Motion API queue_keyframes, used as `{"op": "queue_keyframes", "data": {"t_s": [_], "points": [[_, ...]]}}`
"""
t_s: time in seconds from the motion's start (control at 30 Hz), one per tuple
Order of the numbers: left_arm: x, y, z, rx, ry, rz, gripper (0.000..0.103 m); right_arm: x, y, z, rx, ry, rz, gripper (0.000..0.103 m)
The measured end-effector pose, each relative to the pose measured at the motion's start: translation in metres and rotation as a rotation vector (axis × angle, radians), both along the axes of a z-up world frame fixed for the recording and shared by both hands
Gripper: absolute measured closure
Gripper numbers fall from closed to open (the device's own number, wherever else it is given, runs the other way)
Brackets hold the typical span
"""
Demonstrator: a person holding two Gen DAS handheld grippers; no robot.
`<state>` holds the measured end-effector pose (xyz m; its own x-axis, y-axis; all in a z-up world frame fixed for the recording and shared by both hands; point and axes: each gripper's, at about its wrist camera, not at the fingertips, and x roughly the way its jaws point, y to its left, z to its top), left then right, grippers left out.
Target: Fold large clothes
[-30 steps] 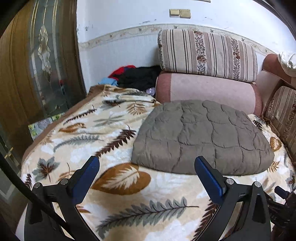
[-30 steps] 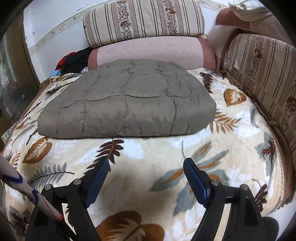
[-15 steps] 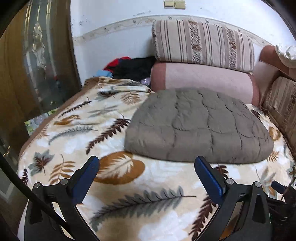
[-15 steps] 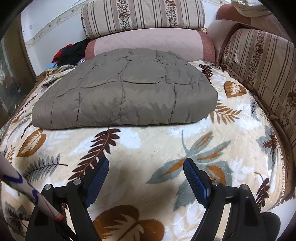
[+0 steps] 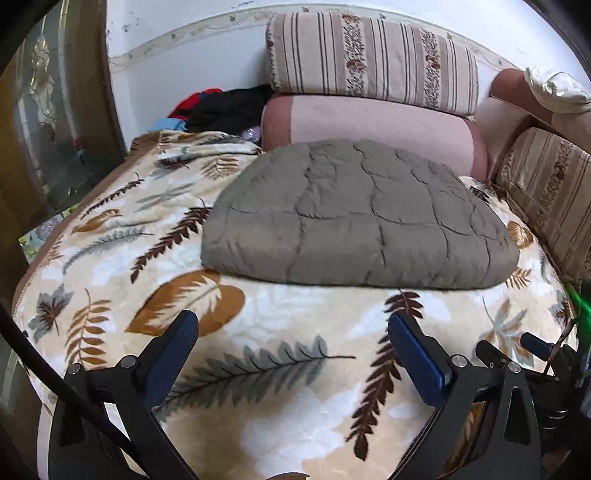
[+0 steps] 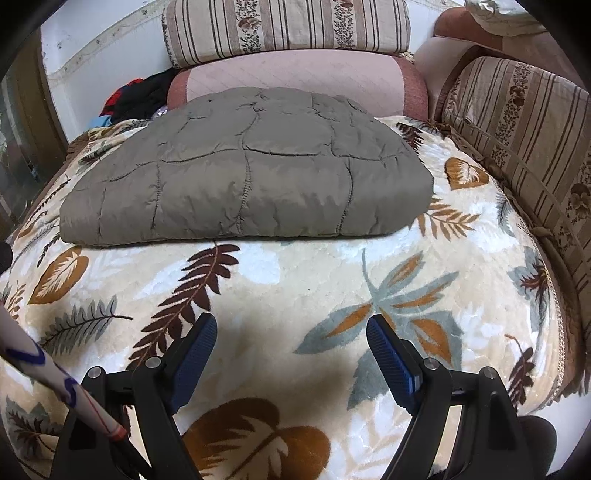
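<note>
A grey-brown quilted garment (image 5: 354, 218) (image 6: 251, 170) lies folded into a thick flat bundle on a cream blanket with a leaf pattern (image 5: 280, 369) (image 6: 295, 288). My left gripper (image 5: 291, 325) hovers over the blanket, short of the bundle's near edge, jaws wide apart and empty. My right gripper (image 6: 291, 328) is likewise open and empty, above the blanket in front of the bundle's near edge. Neither gripper touches the garment.
Striped and pink bolster cushions (image 5: 369, 55) (image 6: 288, 29) stack behind the bundle. A striped sofa back (image 6: 524, 129) runs along the right. A heap of black, red and blue clothes (image 5: 221, 107) lies at the back left beside a glazed wooden door (image 5: 44, 122).
The left wrist view has dipped and come closer to the sofa, so the bundle looks larger and nearer. The right wrist view has tipped down slightly. Both grippers stay open.
</note>
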<state>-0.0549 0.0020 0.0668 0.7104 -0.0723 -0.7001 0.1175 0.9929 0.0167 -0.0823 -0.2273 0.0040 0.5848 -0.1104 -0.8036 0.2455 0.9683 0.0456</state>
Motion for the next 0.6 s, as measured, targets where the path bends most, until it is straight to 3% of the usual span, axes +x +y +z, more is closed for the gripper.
{"op": "queue_keyframes", "data": {"t_s": [0.6], "points": [[-0.002,-0.003,-0.011,-0.05,0.068,-0.032,0.001,-0.006,0.01,0.013,-0.073,-0.003,-0.034,0.013]]}}
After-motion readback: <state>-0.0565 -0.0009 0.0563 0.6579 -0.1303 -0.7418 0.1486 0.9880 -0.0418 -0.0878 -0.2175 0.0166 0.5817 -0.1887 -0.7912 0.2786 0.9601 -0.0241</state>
